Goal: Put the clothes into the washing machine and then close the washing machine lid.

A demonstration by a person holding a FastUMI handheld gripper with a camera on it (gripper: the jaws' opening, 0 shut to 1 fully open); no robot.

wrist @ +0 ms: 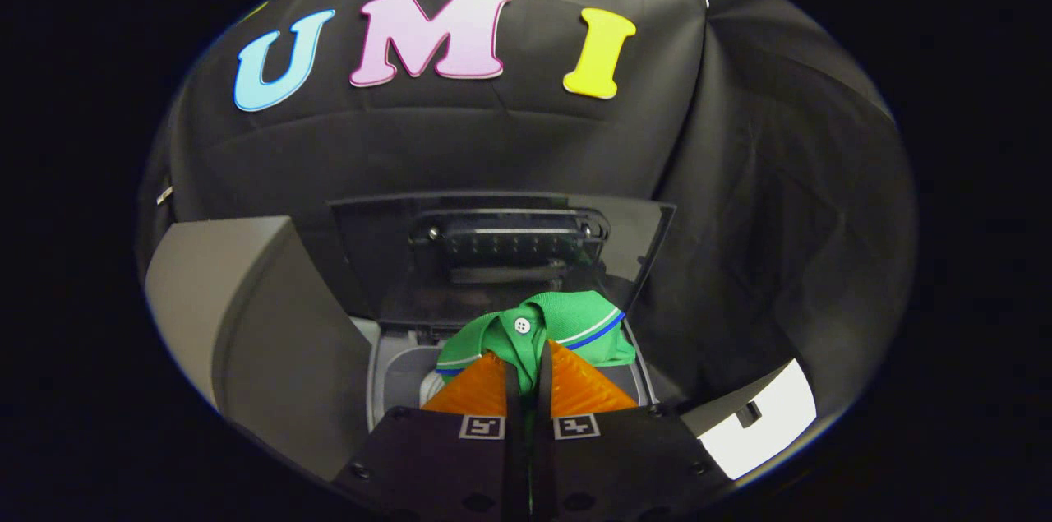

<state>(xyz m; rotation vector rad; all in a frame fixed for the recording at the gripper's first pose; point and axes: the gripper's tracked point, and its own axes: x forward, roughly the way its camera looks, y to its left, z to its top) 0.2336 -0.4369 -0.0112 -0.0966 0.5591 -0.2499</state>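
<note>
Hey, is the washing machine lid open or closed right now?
Open. The dark lid stands raised behind the tub opening, beyond the gripper, whose fingers are shut on the green shirt.

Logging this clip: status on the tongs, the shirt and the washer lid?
Tongs shut on green polo shirt. Shirt held over the open washing machine. Lid upright behind it. Nothing in the way.
</note>
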